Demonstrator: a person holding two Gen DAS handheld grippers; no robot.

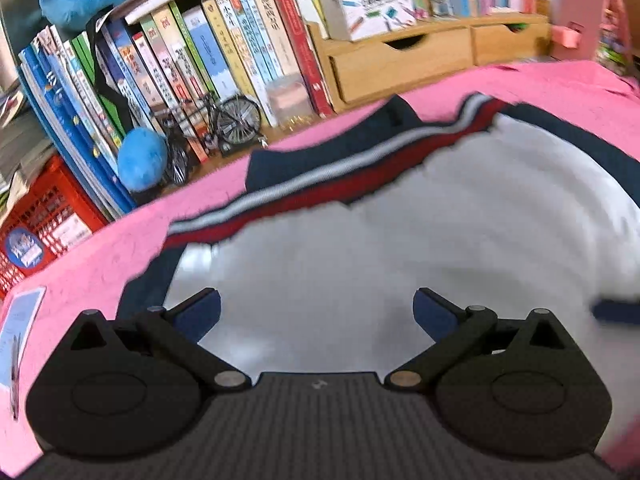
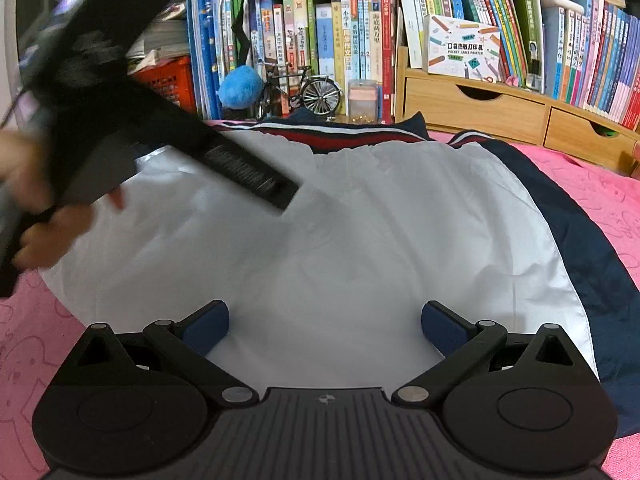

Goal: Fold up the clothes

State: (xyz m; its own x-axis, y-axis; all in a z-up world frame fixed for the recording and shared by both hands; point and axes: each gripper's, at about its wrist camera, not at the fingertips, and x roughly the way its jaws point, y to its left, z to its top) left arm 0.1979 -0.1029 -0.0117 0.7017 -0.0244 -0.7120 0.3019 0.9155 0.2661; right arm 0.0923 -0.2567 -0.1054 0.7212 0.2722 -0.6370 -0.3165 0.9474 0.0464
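Spread across the pink cloth: a white-and-navy garment with its red-and-white striped band toward the bookshelf, white panel up and rumpled in soft ridges. Both tools spread wide and empty above it — left gripper over the white middle, right gripper near the closer edge (the left one also seen from the right wrist, blurred, in a hand). Probably light, limp and a little slick, so best pinched at a seam or the navy edge, not the loose middle.
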